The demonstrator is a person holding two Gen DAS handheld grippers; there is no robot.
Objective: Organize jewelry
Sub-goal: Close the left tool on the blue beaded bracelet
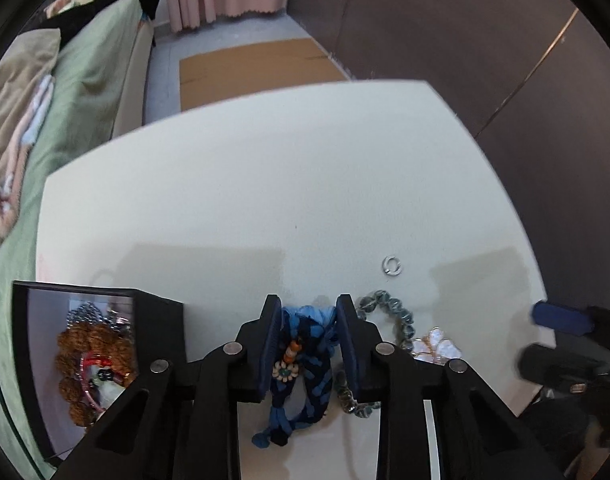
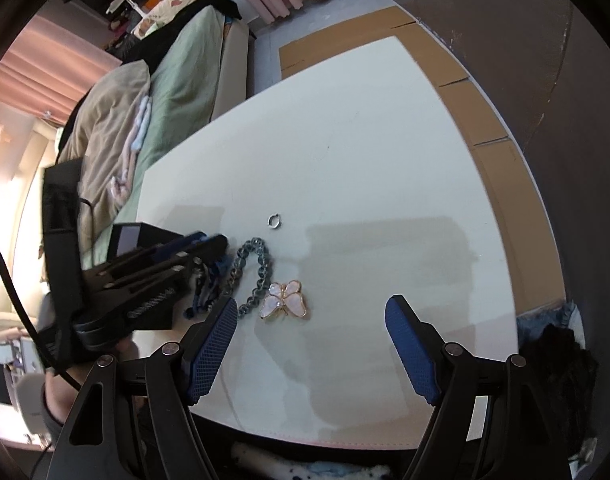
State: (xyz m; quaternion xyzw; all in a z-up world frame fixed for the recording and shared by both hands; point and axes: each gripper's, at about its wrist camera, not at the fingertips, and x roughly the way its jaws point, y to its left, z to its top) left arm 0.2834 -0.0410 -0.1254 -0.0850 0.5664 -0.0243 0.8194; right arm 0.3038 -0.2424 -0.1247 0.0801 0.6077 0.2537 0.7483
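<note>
1. The white counter [image 1: 265, 200] fills the middle of both views, with a green bed [image 1: 93, 80] at the upper left of each frame.
2. A black jewelry box [image 1: 37, 360] sits at the lower left of the left wrist view; brown bead strands and a chain already lie inside it.
3. The left hand-held gripper [image 1: 309, 344], at the bottom centre of its view, has its pads closed in around a blue braided bracelet [image 1: 305, 364] with a beaded charm. Whether it is lifted off the counter I cannot tell.
4. The right hand-held gripper [image 2: 311, 344] hangs wide apart at the bottom of its own view, holding nothing.
5. A grey-blue bead bracelet [image 2: 249, 272] lies just right of the braided one, touching or nearly touching it.
6. A pearly butterfly brooch [image 2: 285, 300] lies beside those beads.
7. A small silver ring [image 2: 275, 221] lies apart, farther up the frame.
8. Probably the step is carrying the braided piece to the box: lift straight up first so its loose tails do not drag the beads, then release low over the box.
</note>
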